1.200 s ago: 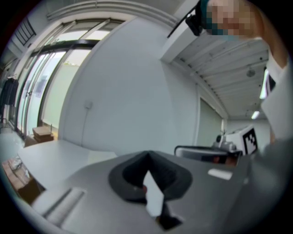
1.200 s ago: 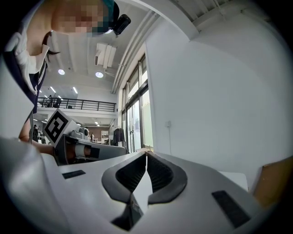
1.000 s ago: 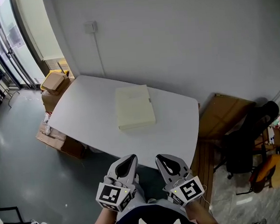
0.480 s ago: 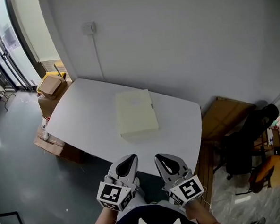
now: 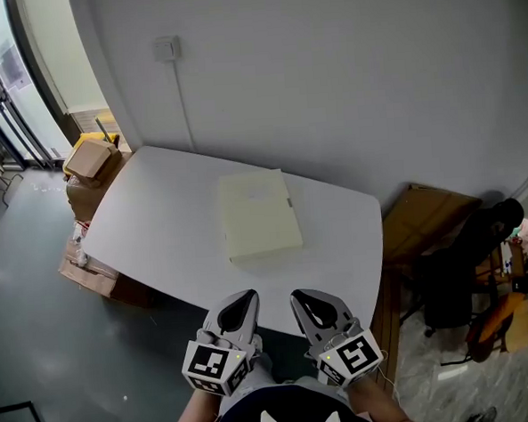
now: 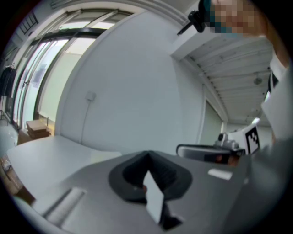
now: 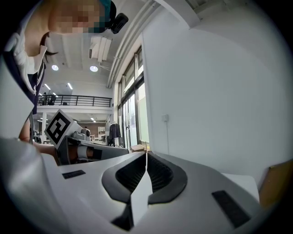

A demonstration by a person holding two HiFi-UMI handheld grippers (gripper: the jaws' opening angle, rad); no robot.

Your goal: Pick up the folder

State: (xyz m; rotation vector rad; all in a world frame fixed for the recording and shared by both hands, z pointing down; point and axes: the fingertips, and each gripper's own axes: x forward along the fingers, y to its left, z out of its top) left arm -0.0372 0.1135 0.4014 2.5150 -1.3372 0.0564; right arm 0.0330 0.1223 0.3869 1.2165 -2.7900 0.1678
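The person stands just short of the table's (image 5: pixel 157 212) near edge, holding both tools out at about waist level, side by side and pointing toward the table. The left gripper (image 5: pixel 241 302) has its jaws pressed together with nothing between them. The right gripper (image 7: pixel 146 155) is the same, its two dark pads meeting in a thin line and pinching nothing. Each carries its marker cube at the rear, closest to the person. Neither tool reaches over the tabletop; both hang off the near edge, above the grey floor (image 5: pixel 40 335).

On the table lies the folder (image 5: pixel 260 215), pale cream and flat, around the middle of the white top and a little toward the far side. Its long edges run away from the person. It is well apart from both grippers, and nothing else sits on the table.

Off the table's left end, brown cardboard boxes (image 5: pixel 89 158) are stacked on the floor. Off its right end, a flat piece of cardboard (image 5: pixel 425 218) leans low, with a black chair (image 5: pixel 464 274) beyond it.

Behind the table's far edge rises a plain grey wall (image 5: pixel 328 86). A small white wall plate (image 5: pixel 167 49) sits high on it, with a thin cable (image 5: pixel 184 103) dropping from the plate toward the table. Glass doors (image 5: pixel 6 79) stand far off to the left.
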